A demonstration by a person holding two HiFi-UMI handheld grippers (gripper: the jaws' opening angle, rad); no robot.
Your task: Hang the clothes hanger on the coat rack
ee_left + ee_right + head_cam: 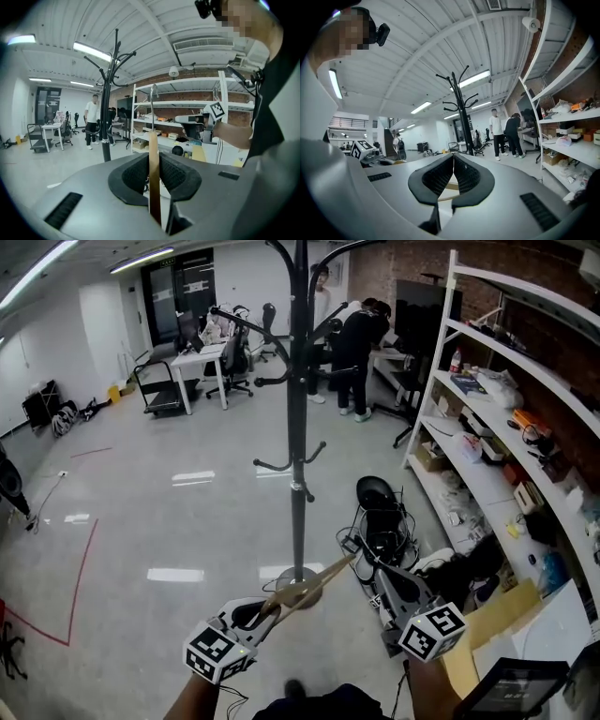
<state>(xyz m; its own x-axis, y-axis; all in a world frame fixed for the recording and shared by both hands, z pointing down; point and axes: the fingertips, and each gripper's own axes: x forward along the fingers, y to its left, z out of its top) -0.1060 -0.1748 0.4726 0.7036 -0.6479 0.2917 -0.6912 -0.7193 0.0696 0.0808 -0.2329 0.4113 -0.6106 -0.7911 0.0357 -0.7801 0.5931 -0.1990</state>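
Grey polished floor fills my head view, with white shelving along the right wall and people at desks far back. The dark coat rack stands upright straight ahead, its round base on the floor just beyond both grippers.

From above, I see the wooden hanger lying low in front of the base, slanting from the left gripper up toward the tips of the right gripper. It is off the rack and touches none of its arms.

Only the left gripper view shows the grip itself. The pads pinch the hanger's wooden bar, which stands upright between them, and the metal hook rises above it. That view also shows the right gripper's marker cube off to the side.

The right gripper view shows that gripper's jaws pressed together at the tips. A curve of hanger wood shows through the gap below them. I cannot tell from any view whether that wood is caught. The rack's curved arms rise high above both grippers there.
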